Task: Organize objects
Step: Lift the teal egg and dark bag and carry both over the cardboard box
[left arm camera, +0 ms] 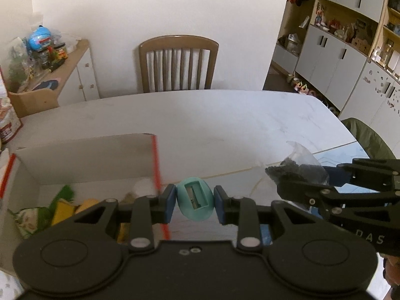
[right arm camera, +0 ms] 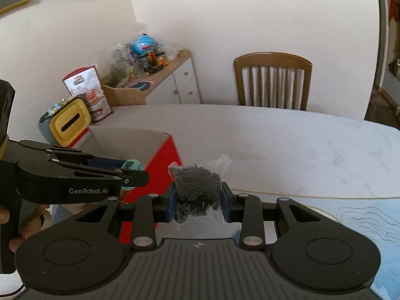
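Left gripper [left arm camera: 192, 203] pinching teal sharpener [left arm camera: 195, 202], right gripper [right arm camera: 198, 200] clamping bag of black bits [right arm camera: 197, 187], both nearing box [left arm camera: 82, 157]; carrying clear over the wall before releasing.

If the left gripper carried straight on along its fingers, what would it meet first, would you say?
Probably nothing close: the left gripper, shut on the teal sharpener, points just past the cardboard box's red corner, over bare table toward the wooden chair. Depth is uncertain.
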Available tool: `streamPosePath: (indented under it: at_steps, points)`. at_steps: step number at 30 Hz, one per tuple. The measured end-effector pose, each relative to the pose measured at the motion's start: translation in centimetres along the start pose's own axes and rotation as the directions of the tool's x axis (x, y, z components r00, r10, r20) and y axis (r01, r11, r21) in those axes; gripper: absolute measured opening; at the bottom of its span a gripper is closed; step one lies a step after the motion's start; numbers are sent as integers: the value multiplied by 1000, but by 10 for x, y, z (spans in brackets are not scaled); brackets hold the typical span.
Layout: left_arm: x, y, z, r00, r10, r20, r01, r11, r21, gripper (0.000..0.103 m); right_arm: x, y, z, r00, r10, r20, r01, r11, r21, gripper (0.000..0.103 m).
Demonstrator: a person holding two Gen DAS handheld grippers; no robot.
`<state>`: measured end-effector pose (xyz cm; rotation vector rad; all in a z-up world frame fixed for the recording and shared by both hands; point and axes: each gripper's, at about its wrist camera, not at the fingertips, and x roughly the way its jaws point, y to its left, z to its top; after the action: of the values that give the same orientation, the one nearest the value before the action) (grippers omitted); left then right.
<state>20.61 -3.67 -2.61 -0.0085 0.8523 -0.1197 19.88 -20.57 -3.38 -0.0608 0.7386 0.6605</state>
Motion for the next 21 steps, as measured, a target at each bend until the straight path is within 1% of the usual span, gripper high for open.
streamPosePath:
  at_steps: [11, 21]
  points:
    - [-24, 55, 1, 1000, -1, 22, 2, 1000, -23, 31, 11, 56, 20, 1000, 21, 23, -20, 999, -44, 34]
    - [-29, 110, 5, 999, 35, 27, -34, 999, -40, 31, 32, 94, 22, 999, 33, 8, -32, 997, -74, 34]
